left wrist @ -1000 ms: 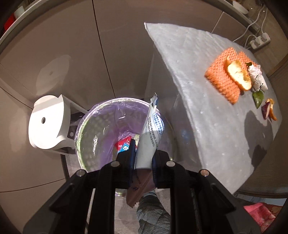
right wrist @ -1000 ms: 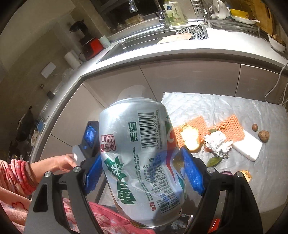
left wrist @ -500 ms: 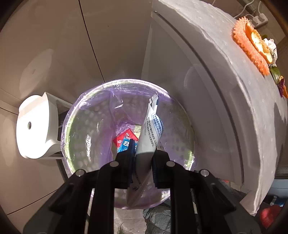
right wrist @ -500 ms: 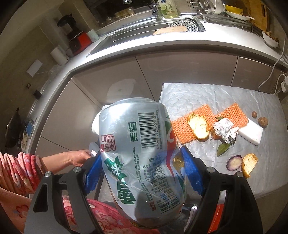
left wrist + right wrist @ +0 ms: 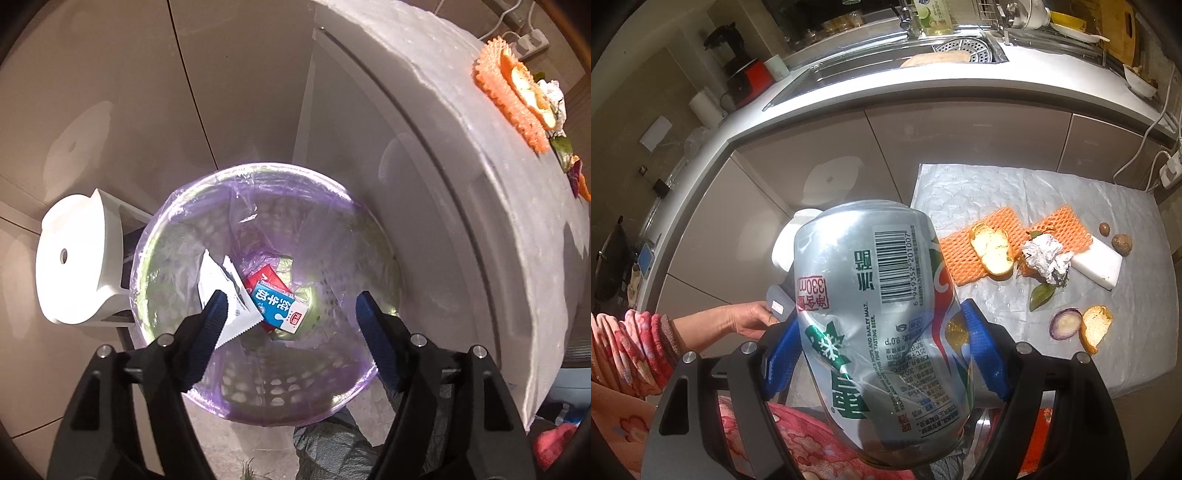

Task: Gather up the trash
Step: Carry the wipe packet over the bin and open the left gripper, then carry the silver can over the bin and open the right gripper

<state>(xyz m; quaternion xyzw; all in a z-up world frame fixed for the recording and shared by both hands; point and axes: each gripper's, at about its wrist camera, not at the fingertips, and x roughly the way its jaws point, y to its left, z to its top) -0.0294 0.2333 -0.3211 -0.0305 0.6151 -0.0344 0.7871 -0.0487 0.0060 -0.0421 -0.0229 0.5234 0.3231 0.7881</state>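
My left gripper (image 5: 290,308) hangs over a round bin (image 5: 177,229) lined with a purple bag, its jaws opening wide. A white sachet wrapper (image 5: 218,286) leans against the left finger's pad, no longer pinched, over the bin. A blue-and-red milk carton (image 5: 279,304) lies at the bin's bottom. My right gripper (image 5: 882,350) is shut on a dented silver beer can (image 5: 875,314), held above the floor left of the table. On the table (image 5: 1034,188) lie orange foam nets (image 5: 975,243), bread pieces (image 5: 993,251), crumpled foil (image 5: 1045,256), a leaf, an onion slice (image 5: 1065,323) and a white block (image 5: 1099,266).
A white plastic stool (image 5: 74,258) stands beside the bin on the left. Beige cabinet doors (image 5: 147,92) rise behind it; the table's side (image 5: 424,221) is just right of the bin. A person's hand (image 5: 750,319) and pink sleeve show at left in the right wrist view.
The left gripper sank towards the bin and its jaws spread, letting go of the sachet wrapper, which tipped to the left finger. The right gripper drifted sideways, still holding the can.
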